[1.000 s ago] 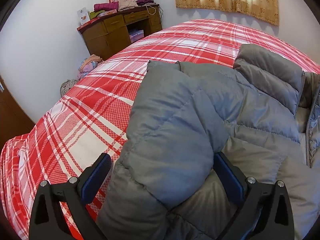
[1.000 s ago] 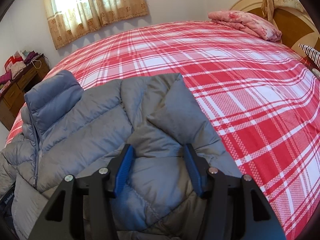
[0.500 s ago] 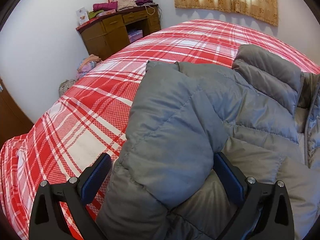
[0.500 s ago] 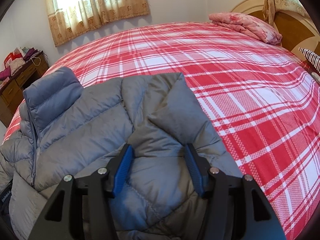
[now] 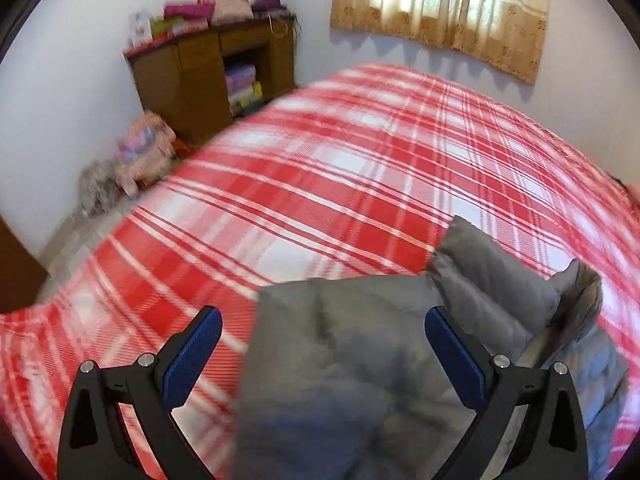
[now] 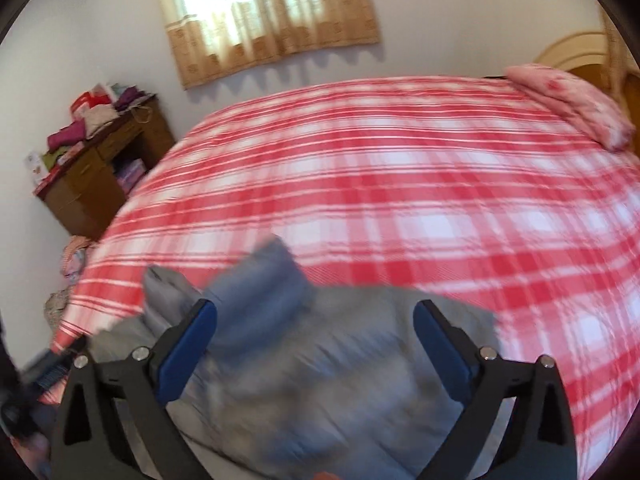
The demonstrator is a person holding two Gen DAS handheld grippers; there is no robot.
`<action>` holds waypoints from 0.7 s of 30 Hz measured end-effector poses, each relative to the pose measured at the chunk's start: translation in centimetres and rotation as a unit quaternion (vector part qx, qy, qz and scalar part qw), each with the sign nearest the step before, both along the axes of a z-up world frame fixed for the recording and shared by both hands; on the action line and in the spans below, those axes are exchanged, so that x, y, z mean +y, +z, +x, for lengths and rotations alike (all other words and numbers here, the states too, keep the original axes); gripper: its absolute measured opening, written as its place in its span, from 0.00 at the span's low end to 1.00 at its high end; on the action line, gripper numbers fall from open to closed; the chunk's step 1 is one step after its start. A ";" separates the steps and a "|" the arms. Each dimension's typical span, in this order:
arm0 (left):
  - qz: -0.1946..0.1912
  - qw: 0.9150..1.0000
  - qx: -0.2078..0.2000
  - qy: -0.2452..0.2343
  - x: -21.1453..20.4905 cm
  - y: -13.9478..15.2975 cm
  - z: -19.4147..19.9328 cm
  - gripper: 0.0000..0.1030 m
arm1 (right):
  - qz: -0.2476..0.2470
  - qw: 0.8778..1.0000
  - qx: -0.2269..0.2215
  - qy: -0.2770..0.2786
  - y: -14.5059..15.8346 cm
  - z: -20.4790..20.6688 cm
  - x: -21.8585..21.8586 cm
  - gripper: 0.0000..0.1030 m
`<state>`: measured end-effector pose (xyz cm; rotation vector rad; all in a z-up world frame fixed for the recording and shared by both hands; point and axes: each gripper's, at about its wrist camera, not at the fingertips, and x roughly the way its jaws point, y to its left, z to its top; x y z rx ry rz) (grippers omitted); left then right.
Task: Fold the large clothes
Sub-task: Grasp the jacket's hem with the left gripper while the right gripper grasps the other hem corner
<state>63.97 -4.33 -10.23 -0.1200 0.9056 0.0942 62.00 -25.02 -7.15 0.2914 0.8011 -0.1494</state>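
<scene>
Both tongs [image 5: 323, 334] [image 6: 315, 330] gape over the jacket [image 5: 360, 380], orientation blurred.

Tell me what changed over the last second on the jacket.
Both grippers pulled back from the grey puffer jacket: the right gripper opened wider, letting go of the fabric, and the left gripper stands open with nothing clamped. The jacket sits lower in both views. It stays on the plaid bed.

I'm working in a home bedroom: a wide bed under a red-and-white plaid cover [image 6: 400, 184], a pink flowered pillow [image 6: 568, 104] by the arched wooden headboard [image 6: 580, 50], tan patterned curtains [image 5: 440, 12], and a brown wooden desk piled with folded clothes [image 5: 208, 76].
</scene>
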 end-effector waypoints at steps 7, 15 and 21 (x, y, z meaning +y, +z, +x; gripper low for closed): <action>0.003 1.000 -0.003 -0.007 -0.9 -1.1 0.7 0.99 | -0.009 0.994 0.103 0.030 -4.5 5.0 0.1 0.70; -0.016 0.997 -0.065 -0.023 -4.1 3.3 4.0 0.99 | -0.009 0.996 0.068 0.056 -4.9 1.5 -2.3 0.18; 0.030 0.999 0.008 -0.040 -8.0 1.5 9.3 0.99 | 0.001 0.998 0.032 0.060 -2.2 3.0 -1.7 0.95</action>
